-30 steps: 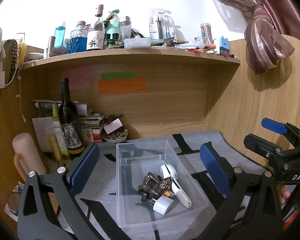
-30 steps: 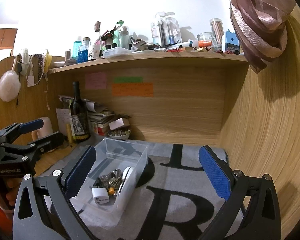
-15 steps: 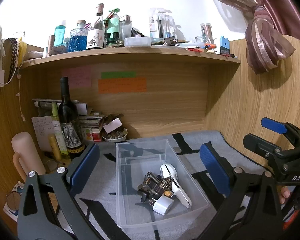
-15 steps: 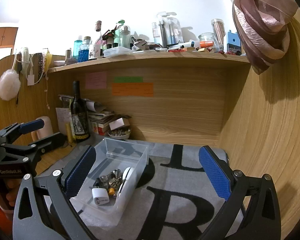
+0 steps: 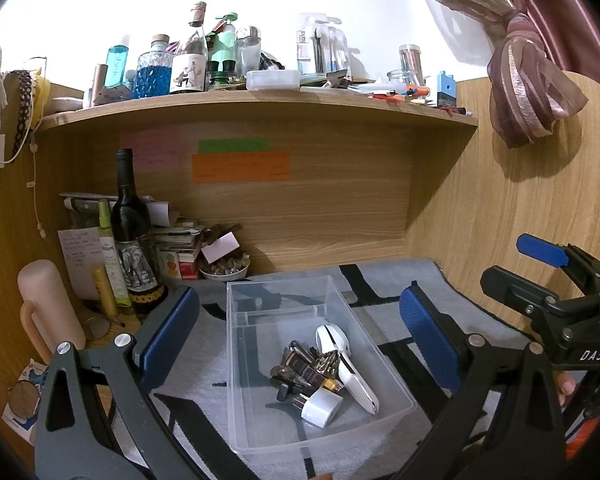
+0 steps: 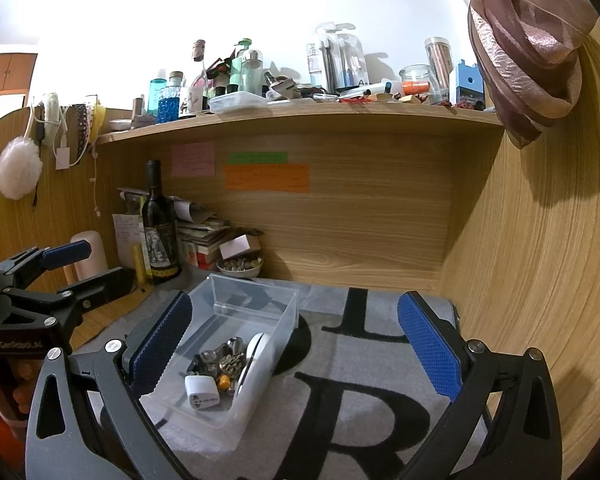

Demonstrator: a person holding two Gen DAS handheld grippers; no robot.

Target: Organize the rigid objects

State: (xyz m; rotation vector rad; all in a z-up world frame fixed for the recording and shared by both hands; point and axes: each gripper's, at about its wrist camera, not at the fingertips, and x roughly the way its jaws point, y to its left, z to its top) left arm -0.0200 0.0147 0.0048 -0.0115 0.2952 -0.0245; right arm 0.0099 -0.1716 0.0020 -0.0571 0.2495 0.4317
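Seen only from the right wrist: large black letters on the grey mat [image 6: 380,360]. Clear plastic bin [image 5: 260,360] resting on that mat, holding one white plug adapter [image 5: 322,407], one white handheld device [image 5: 346,360] and a jumble of metal bits (uncountable). Left gripper [image 5: 300,332] and right gripper [image 6: 296,340] both spread wide, gripping nothing.

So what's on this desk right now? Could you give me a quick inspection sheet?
Surface: grey mat with black letters over a wooden desk.
Job's things: clear plastic bin holding a white plug adapter, a white handheld device and small metal parts.
Clutter: wine bottle, papers, a small bowl, crowded shelf.
Grippers: left gripper and right gripper, fingers apart, both empty.
Cables: white cord hanging at left.
Surroundings: wooden walls, tied curtain.
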